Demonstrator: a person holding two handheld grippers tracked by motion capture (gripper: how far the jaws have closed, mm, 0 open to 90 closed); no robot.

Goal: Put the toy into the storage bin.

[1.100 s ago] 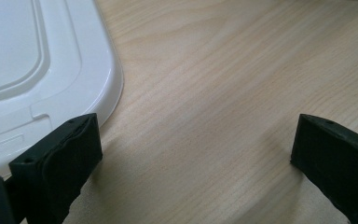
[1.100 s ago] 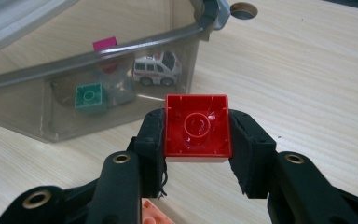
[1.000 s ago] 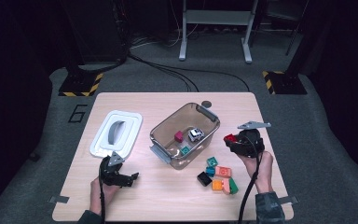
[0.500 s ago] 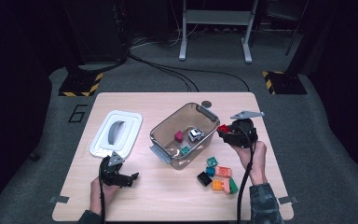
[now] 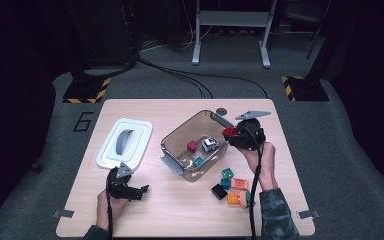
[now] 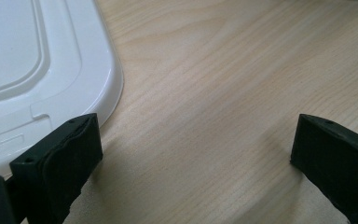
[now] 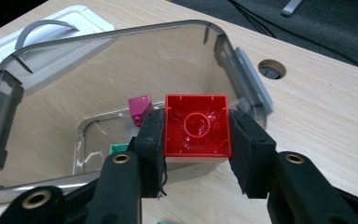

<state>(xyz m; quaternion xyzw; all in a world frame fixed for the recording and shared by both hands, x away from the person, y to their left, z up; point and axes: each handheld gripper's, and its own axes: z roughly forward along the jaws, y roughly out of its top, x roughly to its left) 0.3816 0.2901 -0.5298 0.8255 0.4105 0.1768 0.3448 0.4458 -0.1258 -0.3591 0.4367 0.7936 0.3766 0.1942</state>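
Pinching a red brick (image 7: 196,126) across two flat opposite walls, the right tool (image 7: 196,140) holds it above the near rim of the clear bin (image 7: 121,35); light, rigid, hollow plastic, probably slick, so the side walls suit gripping. The left tool (image 6: 191,154) rests spread on the tabletop (image 6: 223,70) beside the white lid (image 6: 37,70).

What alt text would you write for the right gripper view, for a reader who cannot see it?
The right gripper clamps a red plastic building block, hollow underside facing the camera, over a clear plastic storage box on a light wooden table. Inside the box lie a magenta block and a green one; a white lid sits beyond.
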